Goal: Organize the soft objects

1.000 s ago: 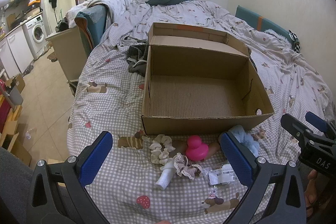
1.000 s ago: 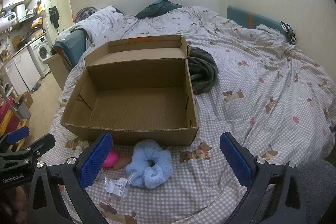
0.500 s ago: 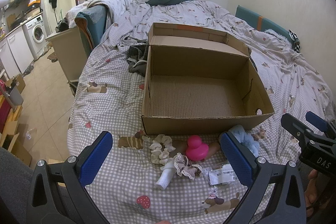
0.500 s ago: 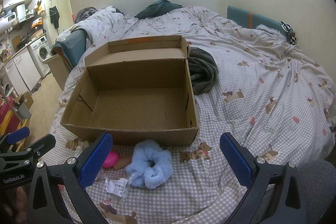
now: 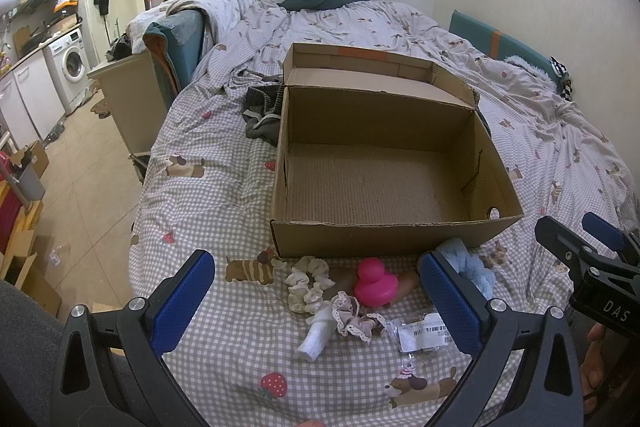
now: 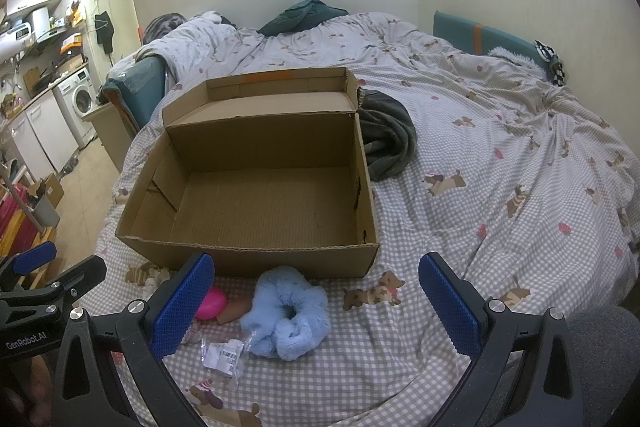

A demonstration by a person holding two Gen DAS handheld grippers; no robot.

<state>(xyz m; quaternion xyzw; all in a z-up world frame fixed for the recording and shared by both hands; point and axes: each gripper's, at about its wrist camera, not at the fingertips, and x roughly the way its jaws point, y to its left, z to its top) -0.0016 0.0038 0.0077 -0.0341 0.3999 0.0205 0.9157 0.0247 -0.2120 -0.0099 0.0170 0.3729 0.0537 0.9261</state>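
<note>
Cardboard box [image 5: 380, 183] unmoved since earlier; left fingers [image 5: 448, 299] and right fingers [image 6: 448, 307] stay wide apart, empty.

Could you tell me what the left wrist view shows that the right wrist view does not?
Only the left wrist view shows the cream scrunchie, the lace-trimmed scrunchie and the white roll. Only the right wrist view shows the blue scrunchie whole and the dark grey garment right of the box. Both share the empty cardboard box, the pink duck, the plastic packet and the open left gripper and right gripper.
</note>
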